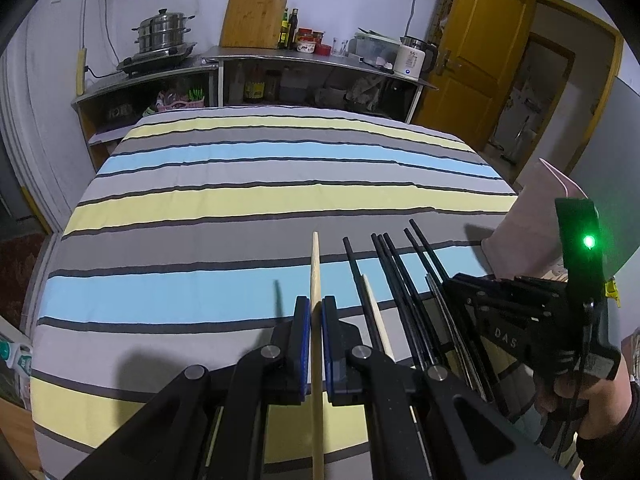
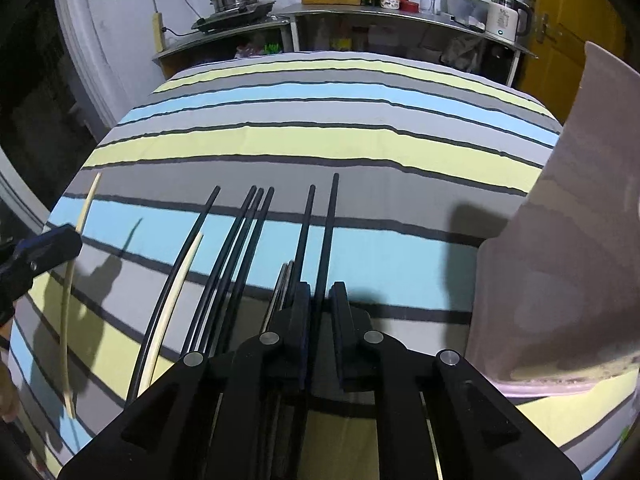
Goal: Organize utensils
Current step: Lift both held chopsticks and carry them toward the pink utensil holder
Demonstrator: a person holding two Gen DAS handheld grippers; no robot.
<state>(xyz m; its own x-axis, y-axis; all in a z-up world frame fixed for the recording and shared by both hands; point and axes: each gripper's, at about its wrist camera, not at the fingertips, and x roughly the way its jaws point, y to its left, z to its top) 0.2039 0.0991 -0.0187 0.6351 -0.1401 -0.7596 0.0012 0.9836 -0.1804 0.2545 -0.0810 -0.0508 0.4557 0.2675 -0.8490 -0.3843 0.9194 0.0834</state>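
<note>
My left gripper is clamped on a pale wooden chopstick, lifted over the striped cloth. My right gripper stands a little apart around a black chopstick; whether its pads press it I cannot tell. More black chopsticks and a second pale chopstick lie side by side between them. A pinkish holder sits at right.
</note>
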